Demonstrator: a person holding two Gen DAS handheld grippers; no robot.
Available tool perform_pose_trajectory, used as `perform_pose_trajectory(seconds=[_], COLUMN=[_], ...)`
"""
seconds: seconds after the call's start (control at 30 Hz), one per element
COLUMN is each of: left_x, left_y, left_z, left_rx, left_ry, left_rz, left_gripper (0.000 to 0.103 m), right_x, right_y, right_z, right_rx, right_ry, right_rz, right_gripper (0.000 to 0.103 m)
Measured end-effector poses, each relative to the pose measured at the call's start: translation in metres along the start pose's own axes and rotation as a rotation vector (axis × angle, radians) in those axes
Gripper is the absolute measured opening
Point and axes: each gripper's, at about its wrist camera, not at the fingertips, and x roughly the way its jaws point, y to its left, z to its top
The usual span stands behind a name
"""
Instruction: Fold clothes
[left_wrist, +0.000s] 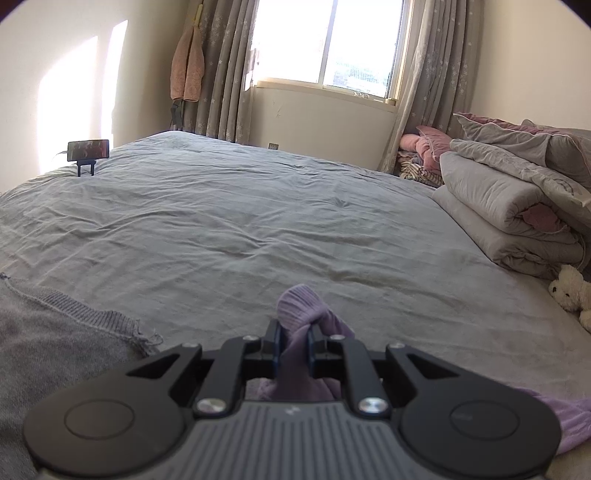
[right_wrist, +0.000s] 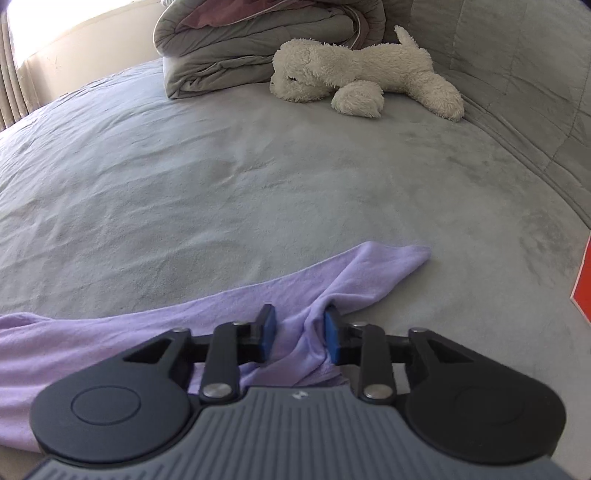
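Grey bed (left_wrist: 258, 206); left gripper (left_wrist: 294, 341) jaws clenched on purple garment (left_wrist: 299, 306), right gripper (right_wrist: 300, 332) jaws apart, a fold of it between them.

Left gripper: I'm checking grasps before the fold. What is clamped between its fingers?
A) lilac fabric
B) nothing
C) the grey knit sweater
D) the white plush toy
A: in the left wrist view the left gripper is shut on a bunch of the lilac fabric, while the grey knit sweater lies apart to its left.
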Motion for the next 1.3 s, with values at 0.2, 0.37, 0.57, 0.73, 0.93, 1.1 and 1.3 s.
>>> perform_pose_trajectory(seconds=[0.2,0.37,0.57,0.73,0.93,1.1,1.3], left_x=[-0.012,-0.020,-0.009,-0.003,-0.005,-0.001,0.009], left_y=[0.010,0.014,0.008,0.008,0.014,0.010,0.002], left_z=[0.009,0.013,0.008,0.004,0.005,0.002,-0.006], left_rx=[-0.072,-0.103,-0.058,-0.037,-0.057,-0.036,-0.004], left_ry=[-0.081,-0.136,-0.066,-0.020,-0.028,-0.009,0.060], left_rz=[-0.039,-0.039,-0.020,0.003,0.002,-0.001,-0.006], left_gripper=[0.014,0.014,0.014,0.014,0.014,0.015,0.064], right_x=[-0.072,-0.132,-0.064,-0.019,-0.038,-0.014,-0.005], right_y=[-0.013,-0.035,-0.049,-0.052,-0.044,-0.045,-0.034], right_z=[0.016,0.009,0.018,0.006,0.005,0.001,-0.007], right_rx=[0.102,0.254,0.230,0.272,0.225,0.203,0.191], right_ry=[-0.390,-0.748,-0.255,-0.019,-0.093,0.042,0.082], right_rz=[0.077,0.147,0.020,-0.042,-0.010,-0.050,0.031], right_gripper=[0.004,0.004,0.005,0.005,0.007,0.048,0.078])
